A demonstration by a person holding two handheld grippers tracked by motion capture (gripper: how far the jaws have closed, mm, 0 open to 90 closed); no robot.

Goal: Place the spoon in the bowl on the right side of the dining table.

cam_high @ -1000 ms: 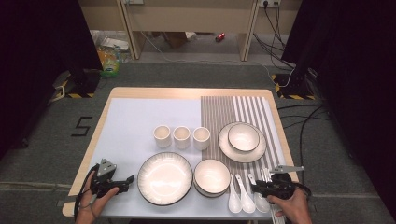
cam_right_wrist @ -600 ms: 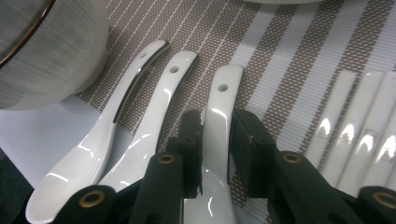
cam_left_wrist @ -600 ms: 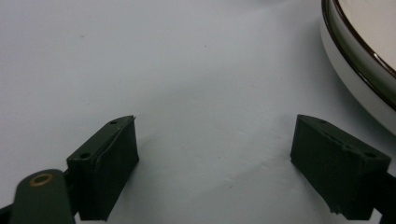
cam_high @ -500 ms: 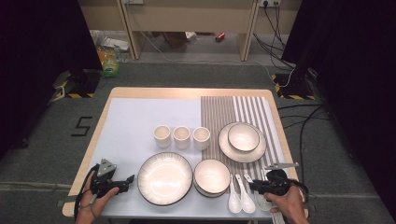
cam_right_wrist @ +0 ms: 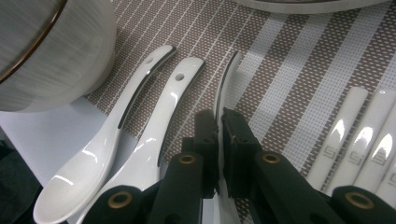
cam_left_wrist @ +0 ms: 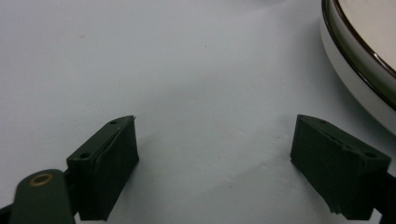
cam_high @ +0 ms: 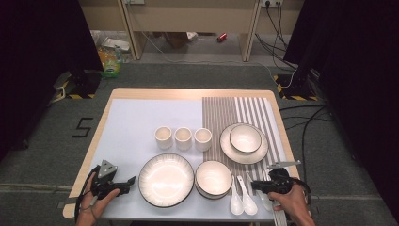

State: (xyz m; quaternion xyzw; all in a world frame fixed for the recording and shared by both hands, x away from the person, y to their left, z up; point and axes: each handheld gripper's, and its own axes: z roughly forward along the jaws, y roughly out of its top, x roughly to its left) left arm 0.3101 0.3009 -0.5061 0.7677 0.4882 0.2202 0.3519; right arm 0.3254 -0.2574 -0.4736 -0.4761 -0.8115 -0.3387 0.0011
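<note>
Dark curtains and a grey floor surround the desk (cam_high: 141, 117) in the high view, its top covered by a pale sheet on the left and a striped mat (cam_high: 244, 110) on the right. Three cups (cam_high: 183, 138) stand in a row at the middle, with a small bowl on a plate (cam_high: 244, 141) to their right. Nearer lie a large plate (cam_high: 166, 179) and a bowl (cam_high: 213, 178), with spoons beside the bowl. The left gripper (cam_high: 129, 182) rests at the near left, just beside the large plate. The right gripper (cam_high: 255, 185) sits at the near right, over the third spoon.

From the left gripper view, the fingers (cam_left_wrist: 109, 165) stand wide apart over the bare sheet with nothing between them; the large plate's rim curves at the right.

From the right gripper view, the fingers (cam_right_wrist: 233, 140) have just been closing and now pinch the handle of the third spoon (cam_right_wrist: 228, 74), which lies on edge on the striped mat. Two more spoons (cam_right_wrist: 140, 116) lie just to its left, then the bowl's wall; white chopstick rests or similar bars (cam_right_wrist: 369, 135) lie to the right.

The spoon looks like glazed ceramic: light, stiff, slick and easily chipped. Its thin handle is probably the best place to hold, though it may pivot between the pads, so a firm grip and a straight lift seem wise. The neighbouring spoon is close and could be knocked; the bowl stands in the way farther left.
</note>
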